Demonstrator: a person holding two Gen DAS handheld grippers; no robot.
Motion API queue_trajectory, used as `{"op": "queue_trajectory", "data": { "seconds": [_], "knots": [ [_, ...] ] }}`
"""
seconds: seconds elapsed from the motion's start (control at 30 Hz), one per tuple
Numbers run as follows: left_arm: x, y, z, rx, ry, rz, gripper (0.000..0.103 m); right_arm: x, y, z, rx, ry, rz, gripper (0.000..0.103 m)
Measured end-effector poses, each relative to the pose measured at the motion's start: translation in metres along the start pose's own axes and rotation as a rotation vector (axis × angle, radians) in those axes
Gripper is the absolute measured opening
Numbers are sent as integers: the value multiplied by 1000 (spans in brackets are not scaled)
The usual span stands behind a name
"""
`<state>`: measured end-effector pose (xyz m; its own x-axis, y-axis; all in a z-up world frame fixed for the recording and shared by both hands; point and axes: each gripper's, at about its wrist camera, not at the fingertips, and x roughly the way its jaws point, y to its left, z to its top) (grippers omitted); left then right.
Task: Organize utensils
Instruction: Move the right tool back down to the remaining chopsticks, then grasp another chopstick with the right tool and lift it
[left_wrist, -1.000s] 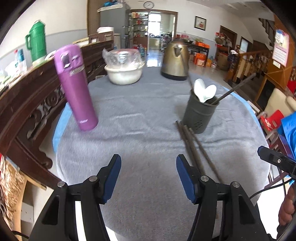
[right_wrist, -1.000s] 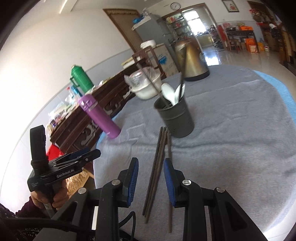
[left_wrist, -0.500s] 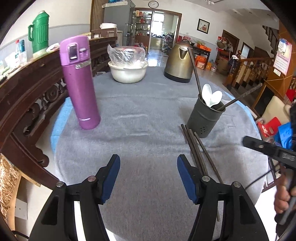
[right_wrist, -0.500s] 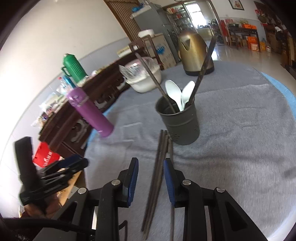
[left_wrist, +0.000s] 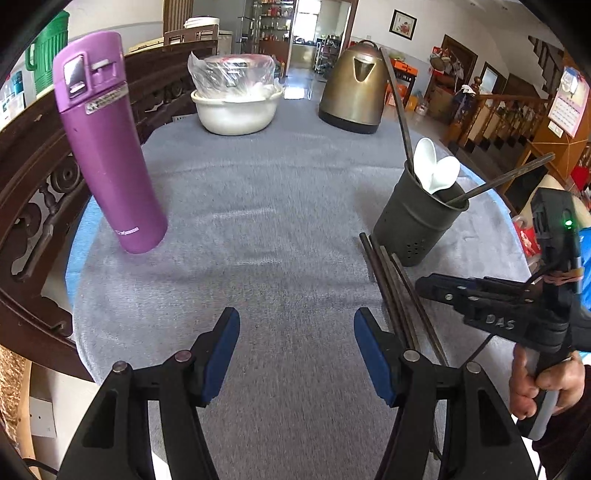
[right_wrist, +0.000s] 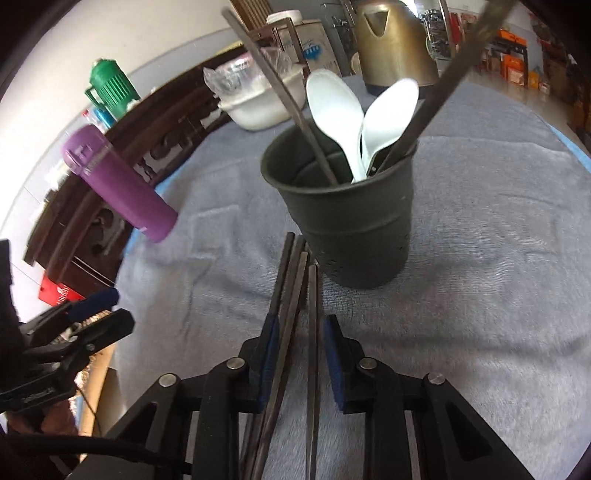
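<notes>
left gripper (left_wrist: 295, 347): level, jaws wide apart, nothing between | right gripper (right_wrist: 300, 354): low, jaws apart astride chopsticks (right_wrist: 291, 295) | holder (right_wrist: 343, 221): just ahead

Utensil holder (right_wrist: 347, 221): right of table (left_wrist: 280, 206) middle
In holder: two spoons (right_wrist: 360, 110), two chopsticks (right_wrist: 280, 92)
Loose chopsticks (right_wrist: 295, 306): on table, before holder
Flask (left_wrist: 107, 147): left
Kettle (left_wrist: 354, 88), covered bowl (left_wrist: 236, 107): far edge
</notes>
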<state>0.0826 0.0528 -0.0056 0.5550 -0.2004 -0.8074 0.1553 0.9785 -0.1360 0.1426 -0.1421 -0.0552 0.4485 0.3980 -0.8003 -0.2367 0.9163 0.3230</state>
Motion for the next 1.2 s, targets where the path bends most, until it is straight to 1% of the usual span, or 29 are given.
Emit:
{"op": "queue_trajectory", "data": {
  "seconds": [0.07, 0.13, 0.17, 0.23, 0.4, 0.5, 0.57, 0.63, 0.67, 0.7, 0.73, 0.8, 0.9, 1.03, 1.2],
  "knots": [
    [3, -1, 3, -1, 9, -6, 65, 7, 0, 1, -3, 7, -21, 23],
    [7, -3, 7, 0, 17, -16, 65, 16, 0, 0, -7, 30, -46, 16],
    [8, -4, 9, 3, 18, -20, 65, 17, 0, 0, -8, 32, -48, 14],
    [10, -8, 13, 15, 20, -34, 65, 16, -2, -1, -15, 20, -59, 6],
    [24, -22, 25, 50, 52, -84, 65, -1, -13, -11, 14, -5, -59, 6],
    [37, -33, 31, 66, 78, -116, 65, -16, -28, -20, 69, -25, -64, 6],
    [49, -39, 36, 67, 108, -124, 65, -28, -40, -25, 109, -44, -66, 6],
    [58, -44, 39, 72, 129, -150, 65, -35, -51, -29, 138, -50, -65, 6],
    [64, -46, 40, 83, 144, -149, 63, -38, -57, -31, 153, -51, -67, 6],
    [69, -49, 40, 86, 154, -128, 60, -41, -62, -32, 163, -52, -69, 6],
    [73, -49, 41, 85, 163, -112, 55, -44, -67, -34, 180, -53, -67, 6],
    [80, -50, 42, 87, 179, -114, 54, -47, -72, -37, 201, -59, -56, 6],
    [90, -52, 42, 95, 203, -75, 54, -52, -76, -40, 215, -67, -43, 6],
    [99, -55, 41, 95, 225, -65, 54, -49, -72, -40, 228, -71, -30, 6],
    [104, -52, 43, 57, 229, -63, 54, -49, -73, -45, 247, -70, -14, 6]
  ]
}}
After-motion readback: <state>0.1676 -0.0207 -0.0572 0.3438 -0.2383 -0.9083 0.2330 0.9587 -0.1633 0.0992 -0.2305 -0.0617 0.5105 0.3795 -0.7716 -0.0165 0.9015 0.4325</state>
